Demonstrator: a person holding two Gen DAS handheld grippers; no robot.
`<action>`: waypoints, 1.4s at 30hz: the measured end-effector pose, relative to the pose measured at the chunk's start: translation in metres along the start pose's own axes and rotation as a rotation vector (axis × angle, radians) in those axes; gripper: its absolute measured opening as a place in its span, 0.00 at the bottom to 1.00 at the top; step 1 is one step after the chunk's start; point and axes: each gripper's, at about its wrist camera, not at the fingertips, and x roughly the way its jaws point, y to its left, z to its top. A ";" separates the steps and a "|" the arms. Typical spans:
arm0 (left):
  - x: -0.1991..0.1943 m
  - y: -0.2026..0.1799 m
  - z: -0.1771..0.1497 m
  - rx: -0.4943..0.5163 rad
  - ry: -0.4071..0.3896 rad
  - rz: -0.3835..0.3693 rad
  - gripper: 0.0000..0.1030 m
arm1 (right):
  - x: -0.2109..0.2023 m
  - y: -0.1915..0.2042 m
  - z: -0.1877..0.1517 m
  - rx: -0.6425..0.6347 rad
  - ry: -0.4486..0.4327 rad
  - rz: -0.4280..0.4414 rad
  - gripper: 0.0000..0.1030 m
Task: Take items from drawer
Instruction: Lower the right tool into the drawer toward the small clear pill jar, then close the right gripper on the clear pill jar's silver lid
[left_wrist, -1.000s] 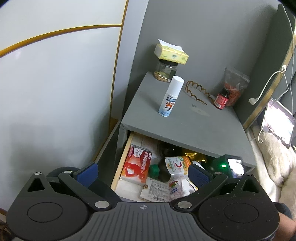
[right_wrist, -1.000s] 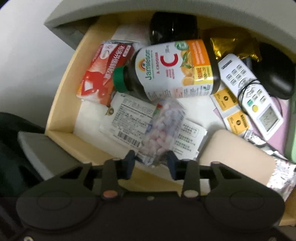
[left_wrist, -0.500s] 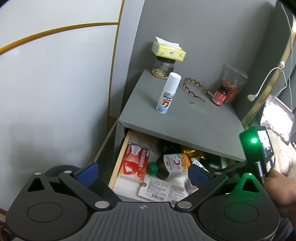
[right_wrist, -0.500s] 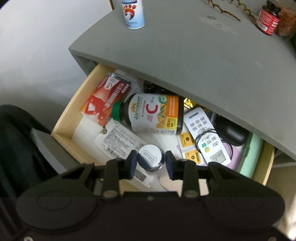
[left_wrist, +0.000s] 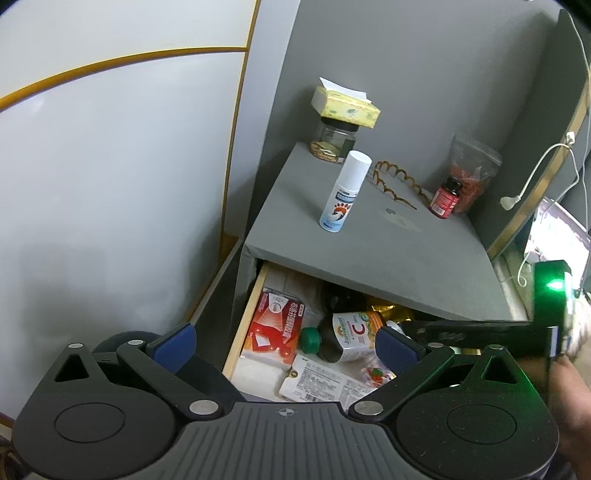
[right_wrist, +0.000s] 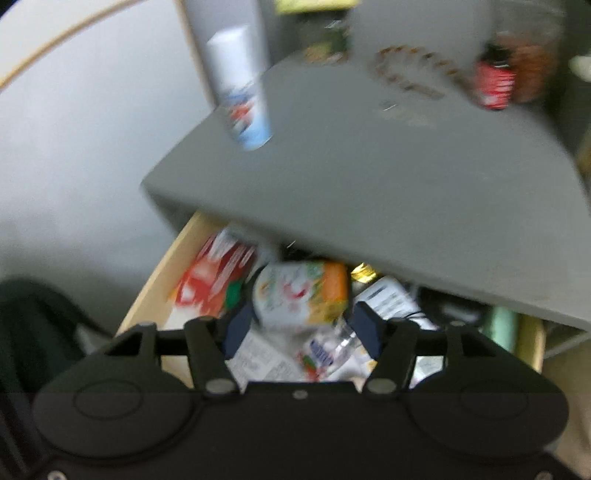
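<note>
In front of me stands a grey nightstand (left_wrist: 373, 251), its flat top serving as a worktop. A white spray bottle (left_wrist: 344, 192) stands upright near the left front of that top. At the back left corner sits a glass jar (left_wrist: 332, 142), and a yellow tissue pack (left_wrist: 345, 107) rests on its lid. A brown wavy hairband (left_wrist: 397, 181) lies flat toward the back middle. Just beside it on the right a small red-labelled bottle (left_wrist: 446, 197) stands upright, touching a clear bag of red bits (left_wrist: 471, 175) in the back right corner. A small coin-like disc (left_wrist: 389, 211) lies near the hairband.
</note>
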 end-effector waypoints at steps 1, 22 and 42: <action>0.000 0.001 0.000 -0.002 0.000 0.001 0.99 | 0.000 -0.004 -0.001 0.004 0.010 0.008 0.60; 0.002 -0.002 -0.002 0.021 -0.002 0.021 0.99 | 0.098 -0.103 -0.056 0.926 0.191 0.012 0.47; 0.003 -0.009 -0.010 0.046 0.016 0.017 0.99 | 0.026 -0.009 -0.044 0.049 -0.086 -0.139 0.29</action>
